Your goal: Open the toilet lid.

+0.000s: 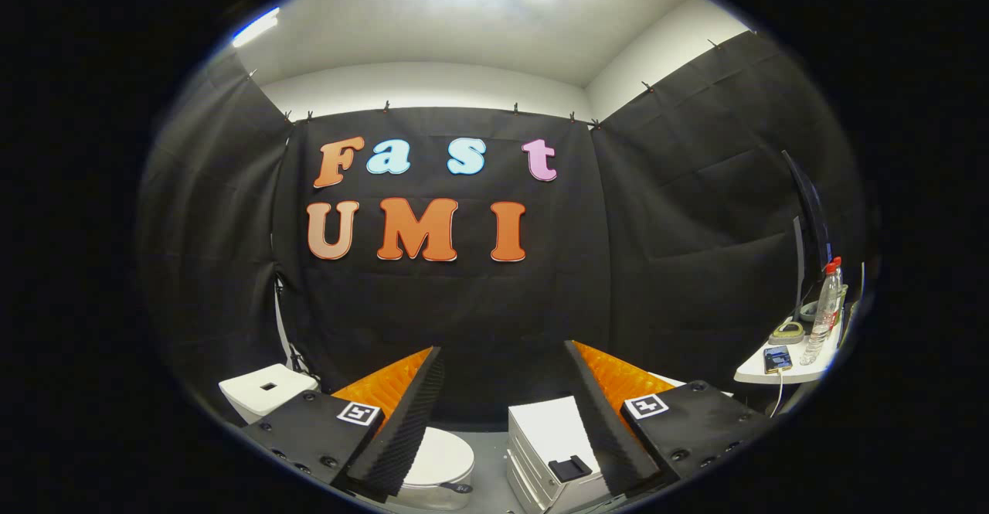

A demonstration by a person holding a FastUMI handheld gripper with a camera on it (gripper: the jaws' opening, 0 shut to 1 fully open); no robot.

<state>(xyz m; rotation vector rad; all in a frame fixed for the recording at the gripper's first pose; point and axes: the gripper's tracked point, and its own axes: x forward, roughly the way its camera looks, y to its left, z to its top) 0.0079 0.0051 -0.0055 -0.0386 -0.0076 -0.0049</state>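
Far to your left, against the black cloth wall [479, 305], stands the toilet: its white tank [263, 392] with a small dark square on top sits beyond the left finger [402, 421], and the bowl with its white lid [442, 456] lies low, partly hidden behind that finger. The lid is down, flat on the bowl, with a small dark handle at its near rim. Your gripper [498, 390] hangs above and apart from it, touching nothing; its fingers are spread wide with only air and the wall between them. Just inside the right finger [599, 413] you see a white drawer unit [545, 452], a small dark object resting on its top near the front; the finger covers its right side. The floor [491, 460] between toilet and unit is pale grey. Farther right, well apart from the fingers, a white shelf [773, 375] holds a phone [776, 359], a clear bottle [825, 313] with a red cap, and a roll of tape, with a dark monitor [807, 212] standing behind them.
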